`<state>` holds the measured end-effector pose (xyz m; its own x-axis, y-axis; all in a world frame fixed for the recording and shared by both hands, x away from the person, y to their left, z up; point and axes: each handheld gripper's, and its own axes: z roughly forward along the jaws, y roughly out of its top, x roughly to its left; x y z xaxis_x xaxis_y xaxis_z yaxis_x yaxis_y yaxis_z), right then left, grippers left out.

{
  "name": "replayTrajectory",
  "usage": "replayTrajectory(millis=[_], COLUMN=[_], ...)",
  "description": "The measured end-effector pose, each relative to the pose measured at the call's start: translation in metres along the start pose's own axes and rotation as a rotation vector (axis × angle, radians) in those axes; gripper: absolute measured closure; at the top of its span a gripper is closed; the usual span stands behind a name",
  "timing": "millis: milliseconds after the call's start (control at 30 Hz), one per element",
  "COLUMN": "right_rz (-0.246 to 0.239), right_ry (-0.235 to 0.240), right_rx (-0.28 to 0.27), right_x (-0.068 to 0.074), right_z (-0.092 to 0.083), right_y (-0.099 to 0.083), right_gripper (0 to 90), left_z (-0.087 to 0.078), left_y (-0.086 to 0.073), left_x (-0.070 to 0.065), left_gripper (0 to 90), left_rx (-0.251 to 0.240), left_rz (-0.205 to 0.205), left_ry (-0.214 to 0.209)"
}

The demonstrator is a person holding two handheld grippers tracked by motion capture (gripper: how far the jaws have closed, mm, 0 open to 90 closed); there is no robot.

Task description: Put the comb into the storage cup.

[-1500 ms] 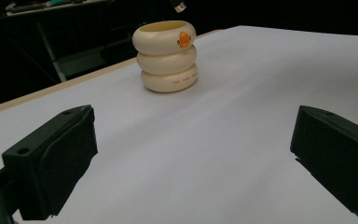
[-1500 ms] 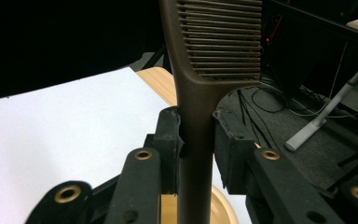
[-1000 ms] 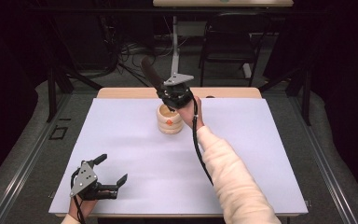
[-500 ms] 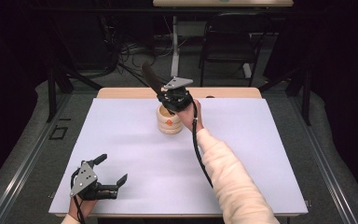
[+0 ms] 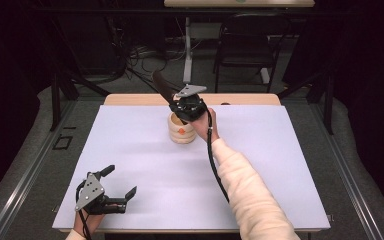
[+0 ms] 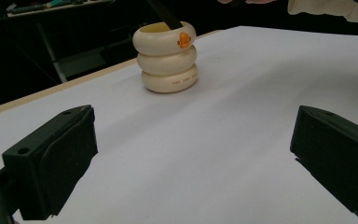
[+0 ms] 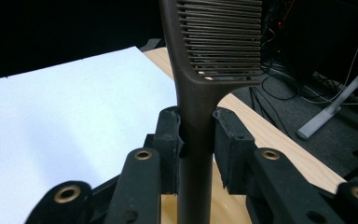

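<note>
Right gripper (image 7: 196, 135) fingers clamp comb (image 7: 205, 74) handle, its lower end inside cream holder (image 5: 181, 131) mid-table. Left gripper (image 5: 111, 189) gapes empty near table edge. Step likely insertion or withdrawal; next needs vertical travel.

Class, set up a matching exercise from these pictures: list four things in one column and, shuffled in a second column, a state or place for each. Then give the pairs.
Things
1. dark brown plastic comb
2. cream ringed holder with an orange mark
3. left tongs
4. right tongs

States
A. open, low at the near table corner
B. standing on the white table
C. clamped by its handle
D. shut above the holder

Pairs: 1-C, 2-B, 3-A, 4-D
</note>
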<state>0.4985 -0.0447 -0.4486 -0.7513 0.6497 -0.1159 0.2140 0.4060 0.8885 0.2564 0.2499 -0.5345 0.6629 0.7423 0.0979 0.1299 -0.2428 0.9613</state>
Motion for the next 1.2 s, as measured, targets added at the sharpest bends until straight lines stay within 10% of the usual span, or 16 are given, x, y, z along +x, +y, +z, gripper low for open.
replayTrajectory(millis=[1200], right_rz=[-0.028], right_ry=[-0.011], right_rx=[0.089], right_x=[-0.001], right_z=[0.014], right_y=[-0.014], right_gripper=[71.7], left_z=[0.0], left_y=[0.0], left_x=[0.0], left_gripper=[0.2], left_rx=[0.006], left_rz=[0.004], left_ry=[-0.001])
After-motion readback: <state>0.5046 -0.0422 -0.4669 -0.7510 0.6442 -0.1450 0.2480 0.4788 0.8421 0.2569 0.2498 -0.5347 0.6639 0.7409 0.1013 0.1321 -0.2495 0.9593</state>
